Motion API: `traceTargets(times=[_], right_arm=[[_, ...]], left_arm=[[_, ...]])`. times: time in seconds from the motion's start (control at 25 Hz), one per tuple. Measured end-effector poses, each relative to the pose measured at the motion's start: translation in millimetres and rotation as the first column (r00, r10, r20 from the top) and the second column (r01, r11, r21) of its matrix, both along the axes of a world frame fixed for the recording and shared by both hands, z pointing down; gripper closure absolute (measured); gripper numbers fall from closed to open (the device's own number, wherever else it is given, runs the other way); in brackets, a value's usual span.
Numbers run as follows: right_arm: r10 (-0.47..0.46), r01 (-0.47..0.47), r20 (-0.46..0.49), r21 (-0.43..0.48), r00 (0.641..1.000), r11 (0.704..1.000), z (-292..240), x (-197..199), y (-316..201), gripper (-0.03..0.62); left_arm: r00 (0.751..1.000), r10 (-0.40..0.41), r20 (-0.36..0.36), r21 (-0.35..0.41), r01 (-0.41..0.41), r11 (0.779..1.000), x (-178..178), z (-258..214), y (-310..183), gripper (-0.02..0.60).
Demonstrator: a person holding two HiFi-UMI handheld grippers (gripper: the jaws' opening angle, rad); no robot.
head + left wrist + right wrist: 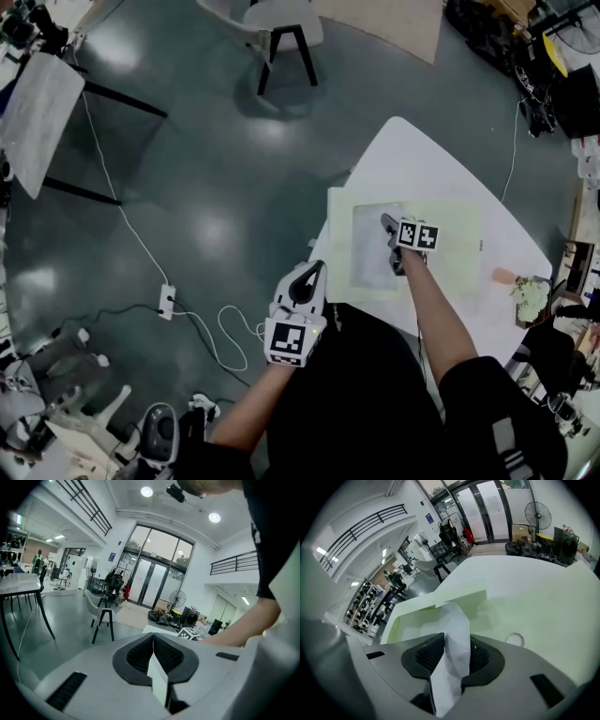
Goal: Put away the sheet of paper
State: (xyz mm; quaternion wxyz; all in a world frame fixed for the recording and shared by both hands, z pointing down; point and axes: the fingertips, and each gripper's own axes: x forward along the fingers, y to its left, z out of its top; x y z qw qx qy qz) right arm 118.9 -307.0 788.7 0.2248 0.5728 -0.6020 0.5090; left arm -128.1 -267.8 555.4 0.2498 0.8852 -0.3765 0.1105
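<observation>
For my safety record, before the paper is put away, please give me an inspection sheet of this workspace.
Surface: white rounded table, mostly bare.
Job's things: white sheet of paper lies on a pale green flat folder, one edge bunched upward.
Clutter: whitish flower bunch and small orange thing near the table's edge.
Grippers: right gripper has its jaws closed on the sheet; left gripper has its jaws together, held off the table.
Cables: white cable with power strip on the floor.
Surroundings: grey shiny floor, white chair on black legs, second pale table.
</observation>
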Motion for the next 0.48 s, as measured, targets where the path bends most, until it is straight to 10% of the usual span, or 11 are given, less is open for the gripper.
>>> traceTargets(times=[0.32,0.48], right_arm=[[0.174,-0.170,0.083,-0.056,0.981,0.984,6,2,4,0.480],[0.074,-0.072,0.123,-0.015,0.990,0.997,0,-18,-1,0.468]], left_arm=[[1.000,0.025,-0.011,-0.002,-0.025,1.000,13,-1,-2,0.577],[0.999,0.043,-0.014,0.006,-0.043,0.999,14,-2,-1,0.577]])
